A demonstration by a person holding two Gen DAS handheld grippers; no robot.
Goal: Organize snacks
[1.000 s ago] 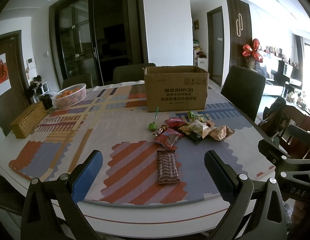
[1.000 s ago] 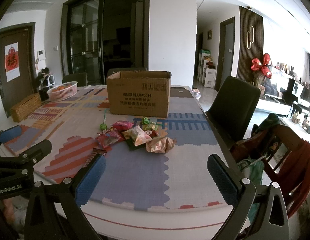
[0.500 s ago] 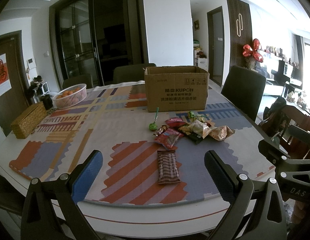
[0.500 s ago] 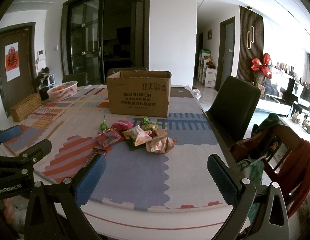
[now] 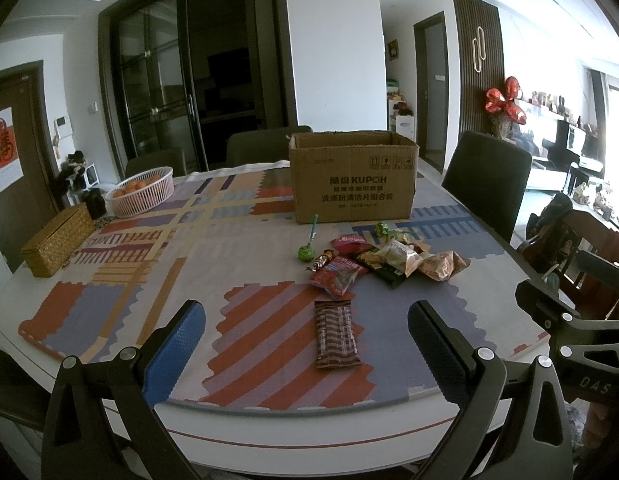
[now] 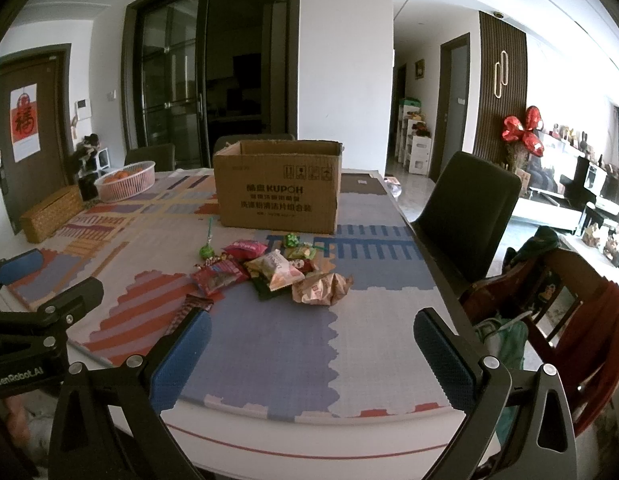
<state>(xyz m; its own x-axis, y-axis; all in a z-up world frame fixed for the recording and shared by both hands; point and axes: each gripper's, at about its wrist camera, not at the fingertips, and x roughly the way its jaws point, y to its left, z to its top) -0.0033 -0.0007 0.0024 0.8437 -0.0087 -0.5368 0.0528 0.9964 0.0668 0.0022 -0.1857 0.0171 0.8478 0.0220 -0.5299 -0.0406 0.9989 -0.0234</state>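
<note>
- Left wrist view: the left claw (image 5: 305, 332) hangs over the near edge of the desk (image 5: 269, 436), its two blue-padded fingers spread wide with nothing between them. It looks the same as in the picture from half a second ago; I see no shift.
- A brown striped snack bar (image 5: 335, 333) lies flat on the patterned mat (image 5: 121, 264), alone, just in front of the left claw and a little apart from the other snacks.
- Behind the bar is the pile of snacks (image 5: 389, 260): a red packet (image 5: 338, 276), a beige packet (image 5: 399, 257) and a crumpled brown packet (image 5: 443, 265), touching or overlapping one another.
- A green lollipop (image 5: 306, 249) lies at the left side of the pile, its stick pointing toward the cardboard box (image 5: 351, 178).
- The box stands upright and open at the top, behind the snacks, near the far side of the desk.
- A white basket (image 5: 140, 192) with oranges and a woven box (image 5: 59, 245) sit at the far left of the desk.
- Right wrist view: the right claw (image 6: 311, 344) is also spread wide and holds nothing, over the near right part of the desk. All snacks, the box and both claws match the earlier pictures.
</note>
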